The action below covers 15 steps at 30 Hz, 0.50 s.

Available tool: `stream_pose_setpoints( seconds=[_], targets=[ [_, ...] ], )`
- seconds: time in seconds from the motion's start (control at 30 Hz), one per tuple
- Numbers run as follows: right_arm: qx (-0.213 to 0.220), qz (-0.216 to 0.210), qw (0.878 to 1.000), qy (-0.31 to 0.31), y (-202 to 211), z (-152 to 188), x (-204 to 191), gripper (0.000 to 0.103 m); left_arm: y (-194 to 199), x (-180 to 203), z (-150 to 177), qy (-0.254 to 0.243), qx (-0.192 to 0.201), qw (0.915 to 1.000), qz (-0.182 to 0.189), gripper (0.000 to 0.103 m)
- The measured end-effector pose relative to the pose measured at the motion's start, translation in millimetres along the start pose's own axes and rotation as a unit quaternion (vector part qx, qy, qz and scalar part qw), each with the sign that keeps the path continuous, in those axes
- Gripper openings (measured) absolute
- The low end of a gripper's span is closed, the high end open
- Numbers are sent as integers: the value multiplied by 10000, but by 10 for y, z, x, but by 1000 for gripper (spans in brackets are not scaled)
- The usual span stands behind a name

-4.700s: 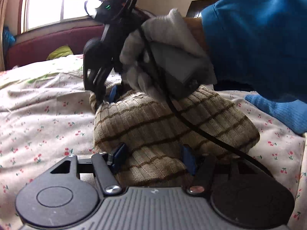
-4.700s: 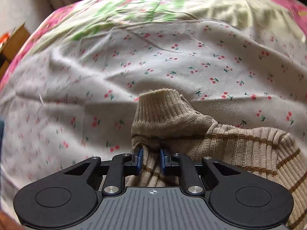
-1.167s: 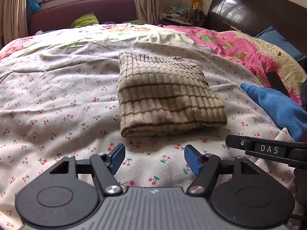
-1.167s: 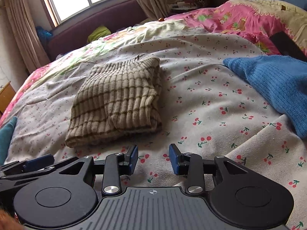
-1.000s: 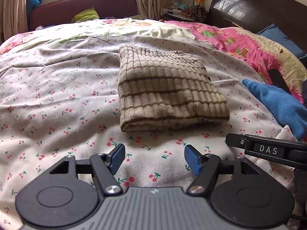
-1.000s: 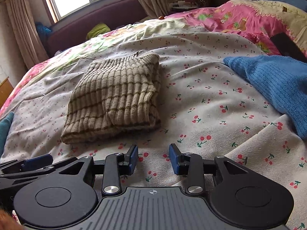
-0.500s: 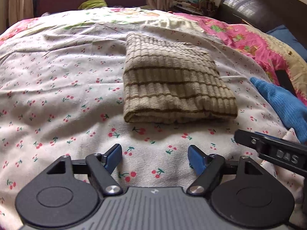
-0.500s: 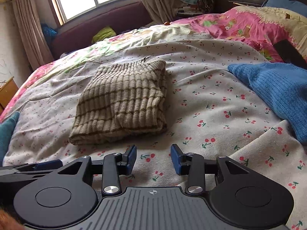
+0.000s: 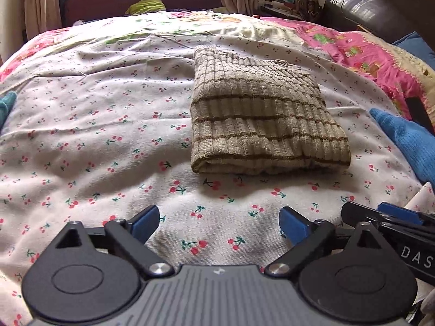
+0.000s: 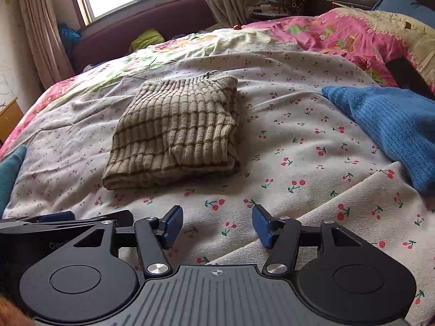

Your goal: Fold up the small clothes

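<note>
Sweater (image 9: 261, 116), beige ribbed knit with brown stripes, lies folded into a compact rectangle on the cherry-print sheet (image 9: 95, 141), well ahead of both grippers and touched by neither; blue knit garment (image 10: 388, 125) lies apart to its right; left gripper (image 9: 218, 222) has just been opening, jaws spread wide with only sheet between them; right gripper (image 10: 216, 224) has likewise been opening, nothing between its pads; white letters "DAS" (image 9: 416, 255) read on the right gripper's body beside the left one
</note>
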State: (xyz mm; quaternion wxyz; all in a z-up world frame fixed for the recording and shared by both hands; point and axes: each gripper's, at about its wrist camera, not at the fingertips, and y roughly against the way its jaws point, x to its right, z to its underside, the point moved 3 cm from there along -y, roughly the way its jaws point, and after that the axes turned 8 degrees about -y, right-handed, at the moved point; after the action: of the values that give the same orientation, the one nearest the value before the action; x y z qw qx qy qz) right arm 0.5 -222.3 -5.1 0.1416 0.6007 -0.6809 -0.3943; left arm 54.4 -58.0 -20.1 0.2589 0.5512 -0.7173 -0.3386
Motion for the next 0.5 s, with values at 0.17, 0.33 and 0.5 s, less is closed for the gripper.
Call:
stream_pose_setpoints(
  seconds=[0.17, 0.33, 0.5],
  targets=[
    [0, 16, 10000, 20, -20, 10, 3, 59, -4, 3, 0, -62, -15, 9999, -137, 103],
    [-15, 12, 10000, 12, -40, 14, 6, 59, -20, -2, 6, -62, -74, 9997, -202, 103],
    [-27, 2, 10000, -9, -43, 14, 11, 60, -13, 5, 5, -85, -101, 9996, -269, 103]
  ],
)
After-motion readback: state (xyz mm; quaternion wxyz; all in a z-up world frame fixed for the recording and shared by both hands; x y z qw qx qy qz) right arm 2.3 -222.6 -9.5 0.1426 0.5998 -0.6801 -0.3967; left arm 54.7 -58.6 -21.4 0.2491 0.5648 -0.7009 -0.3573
